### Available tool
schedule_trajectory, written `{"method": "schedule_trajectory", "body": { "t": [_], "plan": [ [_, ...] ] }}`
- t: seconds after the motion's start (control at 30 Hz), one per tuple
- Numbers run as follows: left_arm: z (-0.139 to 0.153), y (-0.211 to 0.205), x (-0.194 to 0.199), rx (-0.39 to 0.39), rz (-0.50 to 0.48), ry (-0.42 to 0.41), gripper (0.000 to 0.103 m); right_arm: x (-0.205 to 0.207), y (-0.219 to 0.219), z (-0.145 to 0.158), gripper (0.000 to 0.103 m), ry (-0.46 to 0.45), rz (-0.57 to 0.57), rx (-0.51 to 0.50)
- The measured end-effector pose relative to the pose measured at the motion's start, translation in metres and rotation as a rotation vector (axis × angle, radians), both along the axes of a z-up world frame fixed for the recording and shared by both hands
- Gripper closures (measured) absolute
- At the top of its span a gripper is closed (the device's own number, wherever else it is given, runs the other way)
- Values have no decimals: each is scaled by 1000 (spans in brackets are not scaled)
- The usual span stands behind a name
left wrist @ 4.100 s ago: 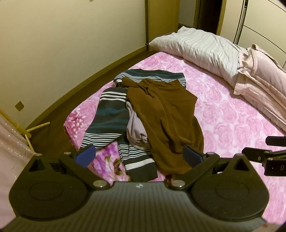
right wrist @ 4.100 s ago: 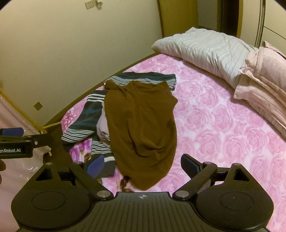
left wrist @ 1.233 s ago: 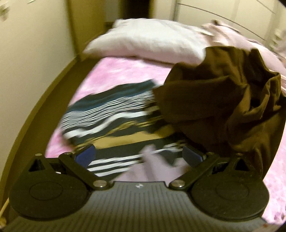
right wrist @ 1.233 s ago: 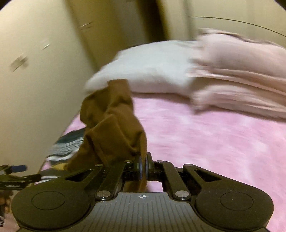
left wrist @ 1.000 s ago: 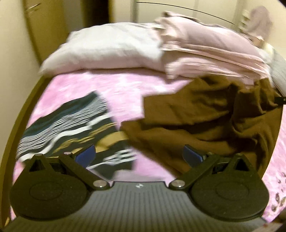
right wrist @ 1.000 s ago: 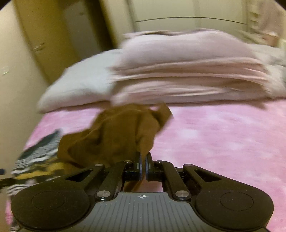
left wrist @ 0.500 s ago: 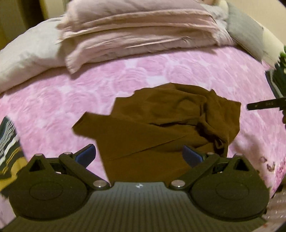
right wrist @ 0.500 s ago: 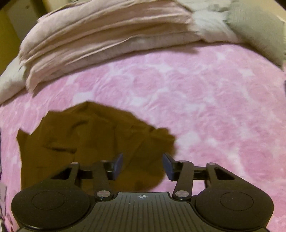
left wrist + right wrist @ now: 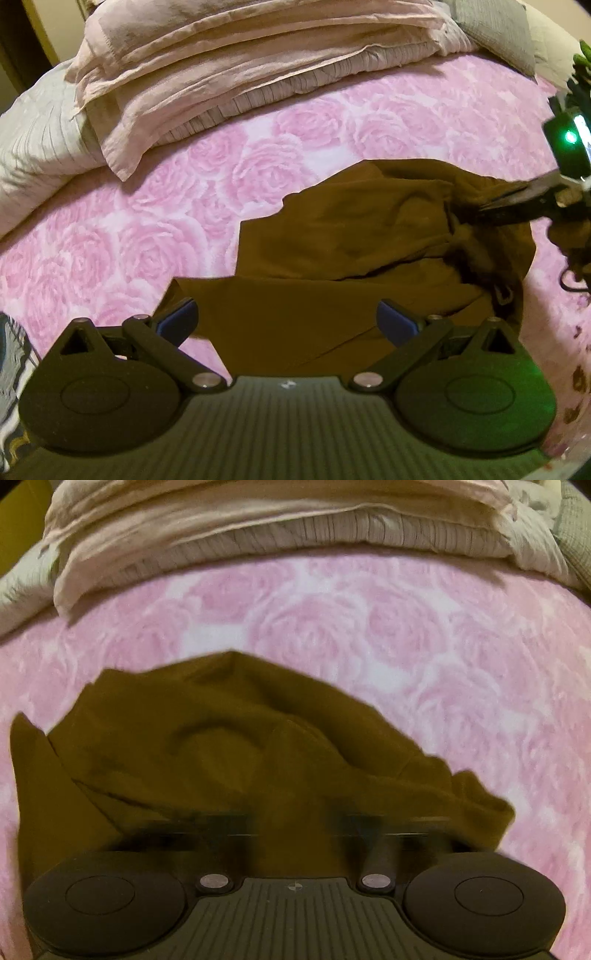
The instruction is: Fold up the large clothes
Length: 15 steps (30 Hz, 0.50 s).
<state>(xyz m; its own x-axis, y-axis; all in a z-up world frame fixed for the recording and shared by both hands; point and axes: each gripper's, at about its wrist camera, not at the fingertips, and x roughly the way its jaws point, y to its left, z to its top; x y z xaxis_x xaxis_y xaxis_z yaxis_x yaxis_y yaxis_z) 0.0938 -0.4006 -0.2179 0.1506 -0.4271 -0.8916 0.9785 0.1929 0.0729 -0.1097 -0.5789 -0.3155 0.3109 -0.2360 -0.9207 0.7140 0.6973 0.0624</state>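
A brown garment (image 9: 351, 258) lies crumpled on the pink rose-patterned bedspread (image 9: 147, 221), partly flattened toward the near edge and bunched into folds on its right side. The left gripper (image 9: 287, 321) hovers above its near edge with the jaws wide apart; its blue pads (image 9: 177, 319) stand over the cloth without touching it, and nothing is between them. The right gripper (image 9: 491, 214) shows at the right of the left wrist view, its dark fingers reaching into the bunched folds there. In its own view the fingers are smeared by blur over the brown cloth (image 9: 258, 768), so the grip itself cannot be made out; the jaws have drawn nearly together, and whether they pinch cloth I cannot tell. Behind the garment, along the head of the bed, lies a stack of folded pale pink bedding (image 9: 240, 55) with a grey striped pillow (image 9: 33, 147) to its left. A striped garment (image 9: 11, 354) peeks in at the far left edge.
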Motion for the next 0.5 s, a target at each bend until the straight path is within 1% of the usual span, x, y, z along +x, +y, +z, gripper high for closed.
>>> {"method": "schedule_trajectory", "body": {
  "t": [0.03, 0.1, 0.17, 0.2, 0.27, 0.33, 0.43, 0.5],
  "plan": [
    [2, -2, 2, -1, -9, -4, 3, -8, 4, 6, 100, -22, -15, -9],
    [6, -12, 6, -5, -41, -10, 3, -38, 16, 26, 100, -61, -49, -9],
    [8, -29, 8, -12, -84, -19, 3, -75, 30, 48, 100, -79, -83, -14],
    [9, -39, 8, -18, -106, -23, 3, -100, 38, 59, 101, -79, -104, -20],
    [10, -66, 4, -37, -159, -30, 4, -144, 51, 75, 101, -48, -152, -38],
    [6, -97, -7, -55, -228, -30, 5, -191, 56, 81, 101, -6, -234, -53],
    [-9, -145, -36, -62, -353, -36, 8, -249, 53, 79, 101, 52, -362, -48],
    [-25, -175, -56, -52, -431, -30, 8, -275, 50, 75, 101, 87, -397, -58]
  ]
}}
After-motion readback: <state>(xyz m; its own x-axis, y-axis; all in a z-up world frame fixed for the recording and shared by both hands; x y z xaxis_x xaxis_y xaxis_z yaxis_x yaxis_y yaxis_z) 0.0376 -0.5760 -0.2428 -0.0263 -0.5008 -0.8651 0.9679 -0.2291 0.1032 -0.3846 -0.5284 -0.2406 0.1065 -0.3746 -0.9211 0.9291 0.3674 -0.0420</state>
